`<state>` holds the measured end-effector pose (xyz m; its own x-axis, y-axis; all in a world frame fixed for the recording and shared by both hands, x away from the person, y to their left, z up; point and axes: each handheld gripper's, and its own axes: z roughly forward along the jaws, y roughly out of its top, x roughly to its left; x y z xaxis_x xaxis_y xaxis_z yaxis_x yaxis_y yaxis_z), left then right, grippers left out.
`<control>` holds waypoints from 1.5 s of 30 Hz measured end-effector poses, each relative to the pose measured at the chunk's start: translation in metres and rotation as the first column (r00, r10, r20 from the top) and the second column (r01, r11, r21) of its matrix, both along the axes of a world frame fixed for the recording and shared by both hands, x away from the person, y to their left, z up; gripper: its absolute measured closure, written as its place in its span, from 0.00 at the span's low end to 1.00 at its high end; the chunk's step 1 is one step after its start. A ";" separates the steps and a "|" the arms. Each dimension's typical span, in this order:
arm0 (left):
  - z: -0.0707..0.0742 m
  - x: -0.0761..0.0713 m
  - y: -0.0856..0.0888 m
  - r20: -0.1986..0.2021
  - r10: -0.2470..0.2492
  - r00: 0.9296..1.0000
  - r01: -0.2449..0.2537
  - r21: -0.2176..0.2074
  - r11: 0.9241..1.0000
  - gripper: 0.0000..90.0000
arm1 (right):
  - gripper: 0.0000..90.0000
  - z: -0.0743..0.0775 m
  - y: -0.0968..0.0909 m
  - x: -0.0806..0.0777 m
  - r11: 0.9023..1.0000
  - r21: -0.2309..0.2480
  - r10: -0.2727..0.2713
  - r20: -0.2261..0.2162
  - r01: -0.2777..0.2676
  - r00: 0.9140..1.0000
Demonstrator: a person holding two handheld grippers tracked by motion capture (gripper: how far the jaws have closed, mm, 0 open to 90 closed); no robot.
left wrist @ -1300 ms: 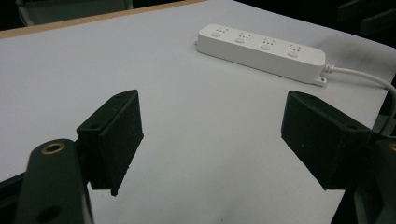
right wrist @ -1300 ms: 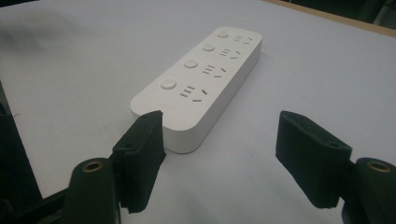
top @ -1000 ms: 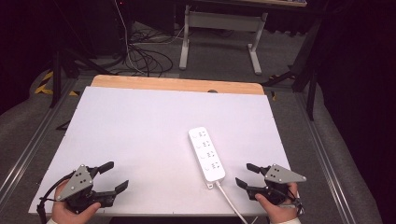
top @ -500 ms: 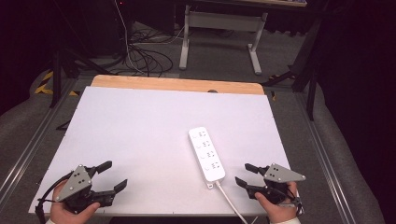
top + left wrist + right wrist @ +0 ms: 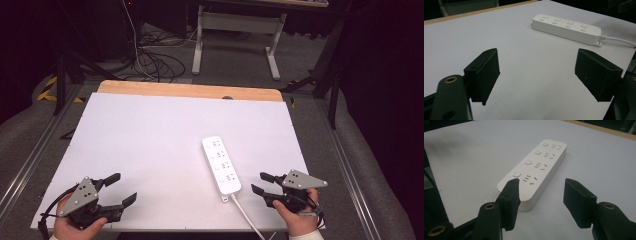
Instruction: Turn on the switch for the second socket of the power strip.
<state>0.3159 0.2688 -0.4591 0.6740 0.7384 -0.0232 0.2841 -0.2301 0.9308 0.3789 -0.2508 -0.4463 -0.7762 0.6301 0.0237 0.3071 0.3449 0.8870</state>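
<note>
One white four-socket plastic power strip (image 5: 220, 164) is seen lying flat on the white surface (image 5: 150, 140), right of centre, with its white cable (image 5: 246, 216) run off the near edge. Since a second ago almost nothing is changed: the strip is unmoved, and the right hand-held gripper (image 5: 261, 183) is only nudged slightly, so a reach is judged barely begun. That gripper is held released, jaws spread, empty, just beside the strip's cable end; in the right gripper view the strip (image 5: 534, 172) is framed close ahead of the jaws. The left hand-held gripper (image 5: 121, 189) is likewise released and empty, well apart from the strip (image 5: 566, 28) at the near left corner. Counted: one strip, four sockets, four buttons, two grippers.
</note>
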 end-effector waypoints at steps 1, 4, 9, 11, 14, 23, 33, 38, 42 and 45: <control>0.000 0.000 0.000 0.001 0.000 1.000 0.000 0.001 1.000 0.23 | 0.52 0.001 0.001 0.001 1.000 0.000 0.001 -0.001 -0.001 1.000; 0.000 0.000 0.000 0.000 0.001 1.000 -0.001 -0.002 1.000 0.23 | 0.52 0.005 0.006 0.006 1.000 0.004 0.011 -0.005 -0.011 1.000; 0.000 0.000 0.000 0.002 -0.001 1.000 0.001 0.003 1.000 0.23 | 0.53 0.011 0.017 0.015 0.999 -0.004 0.034 -0.011 -0.034 0.999; 0.000 -0.001 0.000 -0.002 0.001 1.000 -0.001 -0.003 1.000 0.23 | 0.53 0.014 0.021 0.019 0.999 -0.003 0.042 -0.011 -0.042 0.999; 0.000 -0.001 0.001 -0.006 0.001 1.000 -0.001 -0.001 1.000 0.23 | 0.54 0.017 0.029 0.025 0.998 -0.010 0.054 -0.015 -0.054 0.998; 0.000 0.000 0.001 -0.005 0.001 1.000 -0.001 0.011 1.000 0.23 | 0.56 0.021 0.050 0.039 0.996 -0.027 0.088 -0.020 -0.089 0.996; -0.002 0.001 0.001 -0.011 0.000 1.000 0.000 0.018 1.000 0.23 | 0.57 0.020 0.065 0.049 0.993 -0.040 0.110 -0.034 -0.111 0.993; -0.002 0.001 0.001 -0.010 -0.001 1.000 0.001 0.022 1.000 0.23 | 0.57 0.021 0.070 0.053 0.992 -0.035 0.118 -0.033 -0.119 0.993; -0.002 0.001 0.001 -0.015 -0.002 1.000 0.002 0.020 1.000 0.23 | 0.62 0.020 0.070 0.053 0.993 -0.036 0.114 -0.035 -0.115 0.993; -0.002 0.001 0.001 -0.015 -0.002 1.000 0.003 0.020 1.000 0.23 | 0.83 0.020 0.071 0.054 0.987 -0.041 0.157 -0.036 -0.158 0.987</control>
